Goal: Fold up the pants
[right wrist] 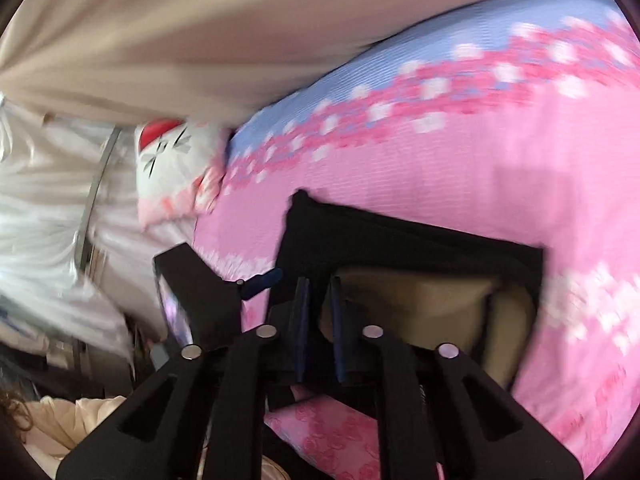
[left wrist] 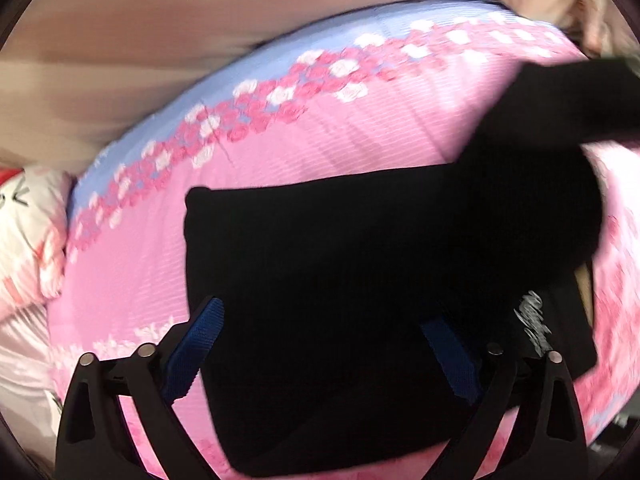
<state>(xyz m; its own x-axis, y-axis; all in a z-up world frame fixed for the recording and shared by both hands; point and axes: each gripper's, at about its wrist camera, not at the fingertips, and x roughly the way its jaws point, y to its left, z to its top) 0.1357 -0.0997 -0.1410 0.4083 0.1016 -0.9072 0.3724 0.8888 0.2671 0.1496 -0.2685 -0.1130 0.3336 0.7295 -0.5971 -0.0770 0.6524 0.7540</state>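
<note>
The black pants [left wrist: 340,264] lie partly folded on a pink flowered bedspread [left wrist: 320,136]. In the left wrist view my left gripper [left wrist: 324,340] is open, its blue pads [left wrist: 200,336] spread wide over the near part of the pants. A lifted part of the pants [left wrist: 560,108] rises at the upper right. In the right wrist view my right gripper [right wrist: 320,320] is nearly shut, pinching the waist edge of the pants [right wrist: 400,240]; the tan inner lining [right wrist: 412,308] shows. The left gripper's body [right wrist: 200,292] appears at left.
A white and pink pillow [left wrist: 28,240] lies at the bed's left end, also in the right wrist view [right wrist: 172,168]. A beige curtain [right wrist: 200,40] hangs behind the bed. White bags and clutter [right wrist: 48,220] stand left of the bed.
</note>
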